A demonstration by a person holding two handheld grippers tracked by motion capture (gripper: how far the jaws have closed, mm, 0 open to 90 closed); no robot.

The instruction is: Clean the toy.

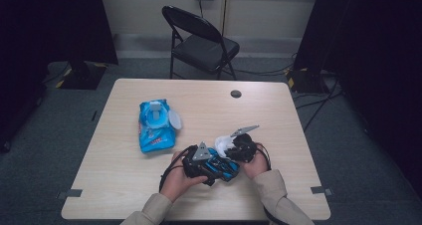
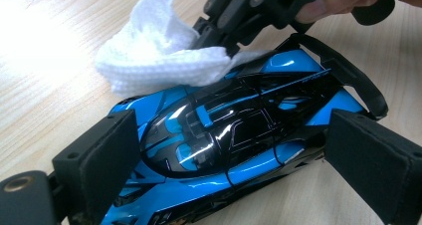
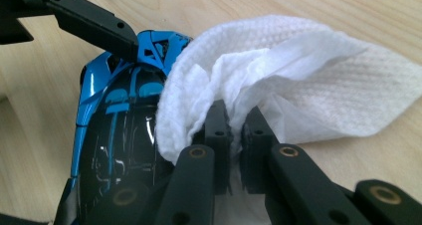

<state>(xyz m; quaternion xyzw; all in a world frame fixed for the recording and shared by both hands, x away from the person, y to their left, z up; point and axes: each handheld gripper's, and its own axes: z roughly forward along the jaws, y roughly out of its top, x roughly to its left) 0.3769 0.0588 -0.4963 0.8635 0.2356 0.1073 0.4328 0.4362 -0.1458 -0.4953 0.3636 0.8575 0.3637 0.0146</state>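
Note:
My left gripper (image 1: 225,169) grips a glossy blue and black toy car (image 1: 228,166) near the table's front middle. In the left gripper view the two wide pads (image 2: 107,155) press on the sides of the car (image 2: 224,130). My right gripper (image 1: 230,146) is shut on a bunched white wipe (image 1: 223,144). In the right gripper view its jaws (image 3: 236,120) pinch the wipe (image 3: 298,70), which lies against one end of the car (image 3: 119,130). The left gripper view has the wipe (image 2: 154,56) draped on the car's top, with the right gripper (image 2: 226,43) above it.
A blue pack of wet wipes (image 1: 156,125) with its lid flipped open lies left of centre on the wooden table (image 1: 124,185). A black folding chair (image 1: 201,41) stands behind the far edge. A round cable hole (image 1: 236,93) sits near the back.

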